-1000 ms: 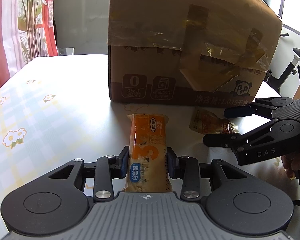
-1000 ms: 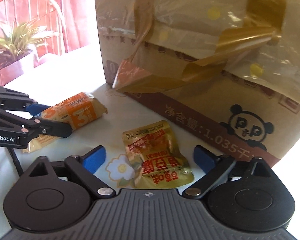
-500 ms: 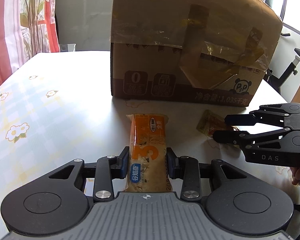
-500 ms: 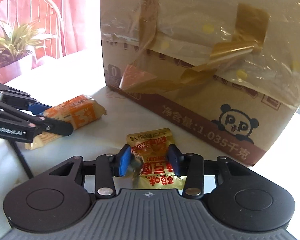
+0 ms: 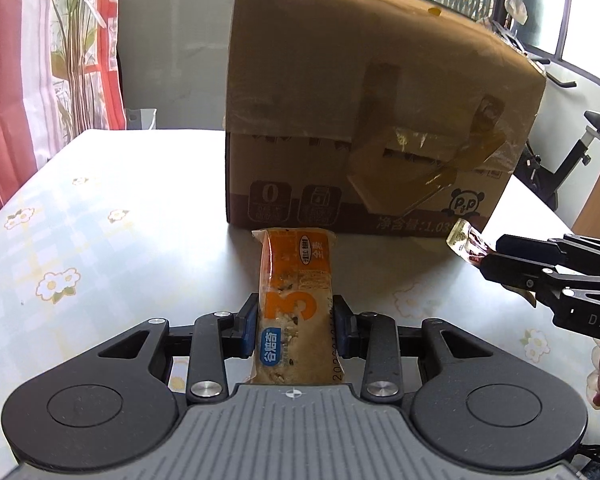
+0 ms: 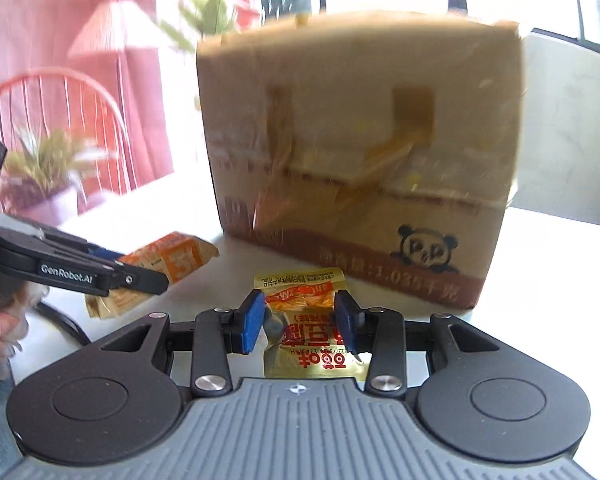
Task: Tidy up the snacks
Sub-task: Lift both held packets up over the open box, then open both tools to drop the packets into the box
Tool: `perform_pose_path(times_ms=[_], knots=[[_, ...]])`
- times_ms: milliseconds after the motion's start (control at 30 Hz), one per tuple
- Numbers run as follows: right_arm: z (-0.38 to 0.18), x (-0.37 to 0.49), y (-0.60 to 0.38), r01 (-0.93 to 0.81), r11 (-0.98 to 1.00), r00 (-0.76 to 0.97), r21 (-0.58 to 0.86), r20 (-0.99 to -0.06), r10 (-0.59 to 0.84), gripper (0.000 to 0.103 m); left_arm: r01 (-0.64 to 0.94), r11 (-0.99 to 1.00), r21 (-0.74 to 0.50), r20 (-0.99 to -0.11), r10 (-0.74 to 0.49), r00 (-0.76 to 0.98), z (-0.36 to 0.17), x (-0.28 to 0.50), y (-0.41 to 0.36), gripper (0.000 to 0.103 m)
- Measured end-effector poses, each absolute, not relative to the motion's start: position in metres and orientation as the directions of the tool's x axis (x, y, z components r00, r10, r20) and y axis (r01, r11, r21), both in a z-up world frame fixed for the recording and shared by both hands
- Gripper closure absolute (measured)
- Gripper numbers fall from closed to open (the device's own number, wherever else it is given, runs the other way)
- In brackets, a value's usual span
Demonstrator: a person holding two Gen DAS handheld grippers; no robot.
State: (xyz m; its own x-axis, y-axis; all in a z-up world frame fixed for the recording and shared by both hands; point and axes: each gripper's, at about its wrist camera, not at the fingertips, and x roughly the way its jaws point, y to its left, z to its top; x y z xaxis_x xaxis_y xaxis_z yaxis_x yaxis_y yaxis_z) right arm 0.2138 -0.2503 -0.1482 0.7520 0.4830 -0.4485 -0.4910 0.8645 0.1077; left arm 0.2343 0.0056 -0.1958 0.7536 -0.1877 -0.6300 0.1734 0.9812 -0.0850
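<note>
Item, my left gripper (image 5: 296,330): both blue pads pressed to the sides of the orange cereal bar (image 5: 296,312), which runs lengthwise between them and points toward the box. In the right wrist view the bar's near end hangs below the fingers, off the tabletop.

Item, my right gripper (image 6: 300,322): blue pads drawn narrow against the gold snack pouch (image 6: 310,320), red print facing up, pouch crumpled between them. In the left wrist view the pouch's corner sticks out past the fingertips, lifted clear of the table.

Item, cardboard box (image 5: 374,120): stands upright on the table directly ahead of both grippers, its wall rising between them and whatever is behind. Brown band along the base, panda mark at the lower right, strips of yellowed tape peeling from the front. The top edge is visible; the inside is not.

Item, table (image 5: 100,240): pale cloth with a faint check and small daisy prints.

Item, surroundings: red and white curtain (image 5: 16,92) at left, tall plant (image 5: 76,60) beside it, exercise bike (image 5: 560,168) beyond the table's right side, wire-backed chair (image 6: 60,120) in the right wrist view, which is blurred.
</note>
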Motion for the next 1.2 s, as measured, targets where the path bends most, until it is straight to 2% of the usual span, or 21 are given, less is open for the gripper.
perform_pose_path(times_ms=[300,567,667,767,967,1200], knots=[[-0.076,0.206,-0.266,-0.499,0.864,0.830,0.069,-0.247,0.500,0.062,0.261,0.960,-0.104,-0.481,-0.278,0.832,-0.119,0.219,-0.009,0.065],[-0.024,0.243,-0.273,-0.494,0.869,0.859,0.009,-0.150,0.490,0.062,0.347,0.934,-0.087,-0.347,-0.355,0.868,-0.051,0.252,-0.036,0.065],[-0.011,0.267,-0.273,-0.479,0.878,0.871,-0.008,-0.131,0.474,0.062,0.350,0.934,-0.079,-0.326,-0.356,0.876,-0.035,0.280,-0.048,0.065],[-0.007,0.297,-0.270,-0.461,0.887,0.879,-0.027,-0.153,0.452,0.062,0.335,0.940,-0.062,-0.329,-0.336,0.882,-0.030,0.309,-0.062,0.065],[-0.014,0.351,-0.267,-0.408,0.912,0.883,-0.038,-0.272,0.383,0.062,0.292,0.954,-0.074,-0.385,-0.298,0.874,-0.032,0.363,-0.084,0.065],[-0.025,0.362,-0.268,-0.387,0.921,0.875,-0.053,-0.337,0.348,0.061,0.288,0.957,-0.019,-0.453,-0.266,0.851,-0.044,0.389,-0.102,0.065]])
